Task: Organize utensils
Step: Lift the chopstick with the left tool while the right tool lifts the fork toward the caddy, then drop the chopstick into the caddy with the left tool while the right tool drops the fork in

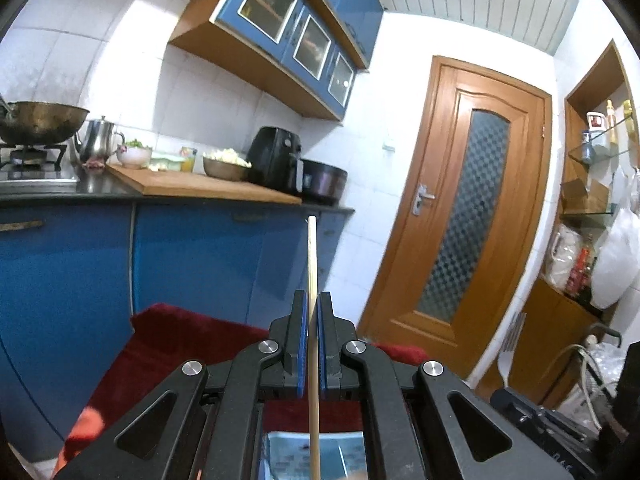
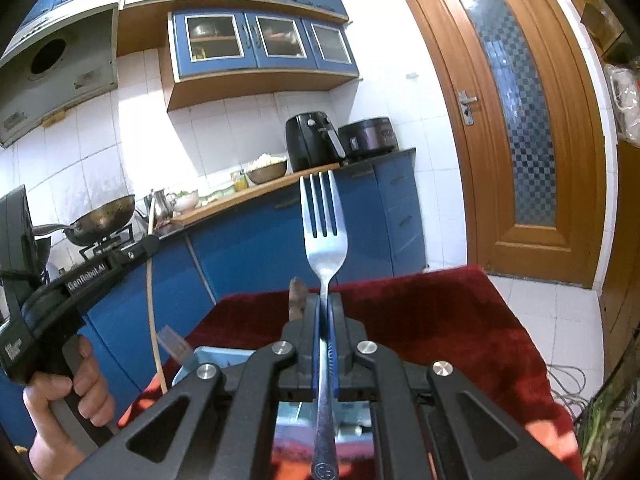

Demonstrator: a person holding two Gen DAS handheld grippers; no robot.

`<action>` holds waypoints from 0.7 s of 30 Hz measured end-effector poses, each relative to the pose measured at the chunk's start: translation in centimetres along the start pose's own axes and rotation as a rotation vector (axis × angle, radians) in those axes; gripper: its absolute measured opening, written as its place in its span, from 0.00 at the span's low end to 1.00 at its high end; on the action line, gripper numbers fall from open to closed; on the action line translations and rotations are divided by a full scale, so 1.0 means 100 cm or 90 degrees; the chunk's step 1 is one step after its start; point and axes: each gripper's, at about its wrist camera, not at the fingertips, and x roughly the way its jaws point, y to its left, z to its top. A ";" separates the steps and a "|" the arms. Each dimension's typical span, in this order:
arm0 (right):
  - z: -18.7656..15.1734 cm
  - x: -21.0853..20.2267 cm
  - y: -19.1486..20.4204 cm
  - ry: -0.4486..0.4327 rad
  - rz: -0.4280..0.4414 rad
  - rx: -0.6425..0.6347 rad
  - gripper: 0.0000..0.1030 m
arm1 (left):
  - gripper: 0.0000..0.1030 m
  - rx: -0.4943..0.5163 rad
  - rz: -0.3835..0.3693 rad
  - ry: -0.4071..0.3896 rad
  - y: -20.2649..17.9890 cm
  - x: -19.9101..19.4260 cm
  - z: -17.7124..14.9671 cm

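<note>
Wooden chopstick [image 1: 312, 280] is clamped upright in left gripper [image 1: 313, 320] jaws; steel fork [image 2: 323, 236] is clamped in right gripper [image 2: 324, 320] jaws, tines up. Both are held above the red-covered tabletop [image 2: 432, 320]. Each should be lowered vertically into the blue tray [image 2: 212, 356], grips kept firm until seated.

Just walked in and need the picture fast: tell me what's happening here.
A person is sorting utensils with a handheld gripper in each hand. The left gripper is shut on a wooden chopstick that points up past its fingers. The right gripper is shut on a metal fork, tines up. Both are held in the air above a red cloth, with a light blue tray below. Neither utensil has been set down yet.
</note>
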 end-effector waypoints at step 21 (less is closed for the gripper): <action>-0.027 0.050 -0.001 -0.017 -0.011 -0.081 0.06 | 0.04 0.086 0.061 -0.042 -0.007 0.031 -0.063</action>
